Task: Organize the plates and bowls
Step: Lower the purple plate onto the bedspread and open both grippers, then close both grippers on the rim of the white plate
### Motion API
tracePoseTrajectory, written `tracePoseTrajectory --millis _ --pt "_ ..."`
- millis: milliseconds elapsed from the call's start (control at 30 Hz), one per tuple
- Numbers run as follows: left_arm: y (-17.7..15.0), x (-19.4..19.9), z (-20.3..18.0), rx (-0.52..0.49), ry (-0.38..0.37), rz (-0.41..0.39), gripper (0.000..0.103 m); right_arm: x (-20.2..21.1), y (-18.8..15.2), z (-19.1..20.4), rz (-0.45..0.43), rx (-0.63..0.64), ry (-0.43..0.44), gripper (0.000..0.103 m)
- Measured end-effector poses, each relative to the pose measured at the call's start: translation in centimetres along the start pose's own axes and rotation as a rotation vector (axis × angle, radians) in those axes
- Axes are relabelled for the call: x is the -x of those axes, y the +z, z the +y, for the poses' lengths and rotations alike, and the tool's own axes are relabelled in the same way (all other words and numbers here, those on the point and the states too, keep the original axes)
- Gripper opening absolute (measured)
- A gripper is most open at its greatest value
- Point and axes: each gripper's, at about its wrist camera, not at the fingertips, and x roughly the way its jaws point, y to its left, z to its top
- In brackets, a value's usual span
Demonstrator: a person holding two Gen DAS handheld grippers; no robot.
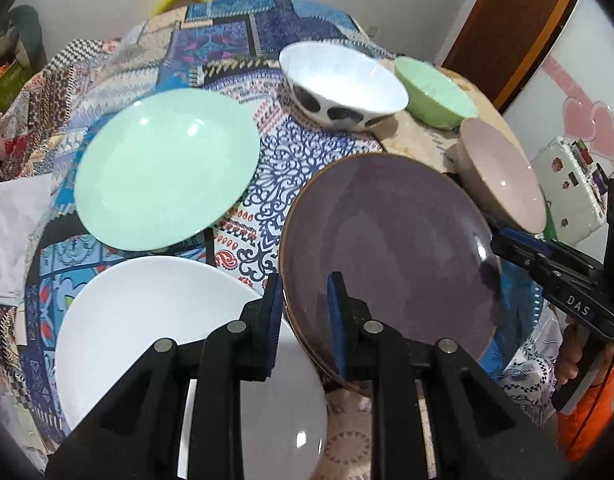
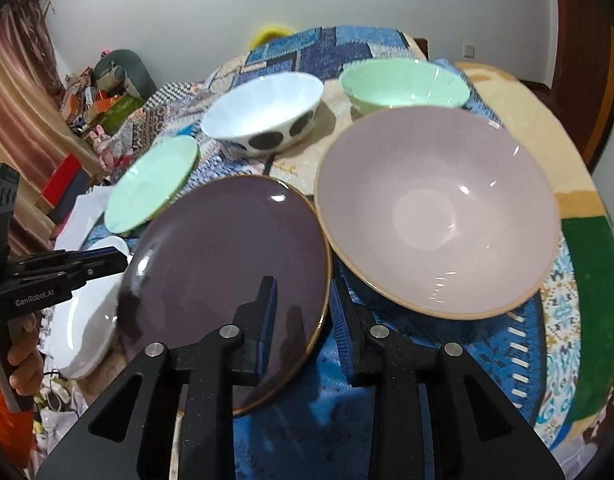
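A patchwork cloth [image 1: 267, 184] in blues and reds covers the table, with a plain white wall behind it.

Nearest me, my left tool [image 1: 305, 320] straddles the near-left rim of the purple plate [image 1: 391, 248], one pad outside the edge and one over the plate's face. A gap shows on both sides, so I read it as open and not yet pinching. My right tool [image 2: 301, 320] straddles the same plate's right rim, also open, with the edge running between its pads.

I judge the plate to be stiff glazed ceramic, fairly heavy, slick and breakable. The thin rim is the only place to take hold, and two opposite grips should stop it from swinging.

The white plate [image 1: 147, 336] lies just to its left, partly under my left tool. The pink bowl [image 2: 439, 216] sits just right of the purple plate, its rim close enough to knock.

Farther off lies the mint plate [image 1: 167, 168]. Beyond it stand the spotted white bowl [image 1: 343, 84] and the green bowl [image 1: 435, 92], side by side.
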Motion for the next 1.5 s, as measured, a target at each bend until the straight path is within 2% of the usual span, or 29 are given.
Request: tracePoseTrajectory --millis 133,167,400,533,633,900,1100,1167,1300,1467,1500 --pt "-0.4 2.5 -0.3 -0.004 0.017 -0.067 0.043 1.7 0.1 0.7 -0.04 0.01 -0.002 0.035" --pt "-0.6 3.3 -0.3 -0.003 0.019 -0.087 0.048 2.1 0.1 1.0 -0.047 0.014 -0.001 0.04" --pt "-2.2 8.5 0.0 -0.001 0.032 -0.204 0.072 4.3 0.2 3.4 -0.114 0.057 0.001 0.062" --pt "-3.5 10.4 0.4 -0.007 0.056 -0.238 0.09 5.0 0.2 4.9 -0.131 0.076 0.024 0.066" --pt "-4.7 11.6 1.4 0.006 0.083 -0.253 0.094 5.1 0.0 6.2 -0.136 0.099 0.039 0.067" --pt "-7.9 12.2 6.9 0.104 0.183 -0.23 0.094 2.6 -1.2 10.7 -0.075 0.179 0.088 0.067" --pt "-9.7 11.4 10.7 0.17 0.2 -0.209 0.094 -0.8 -2.4 13.5 0.019 0.197 0.126 0.067" --pt "-10.3 10.7 12.0 0.187 0.199 -0.19 0.086 -2.0 -2.9 14.3 0.058 0.193 0.142 0.063" --pt "-11.0 9.3 13.6 0.213 0.175 -0.137 0.065 -3.6 -3.7 15.4 0.121 0.188 0.166 0.042" --pt "-11.9 7.7 14.9 0.239 0.13 -0.086 0.042 -4.8 -4.6 16.5 0.168 0.199 0.162 0.033" --pt "-12.0 7.4 15.1 0.236 0.124 -0.079 0.04 -5.0 -4.8 16.5 0.178 0.201 0.158 0.03"
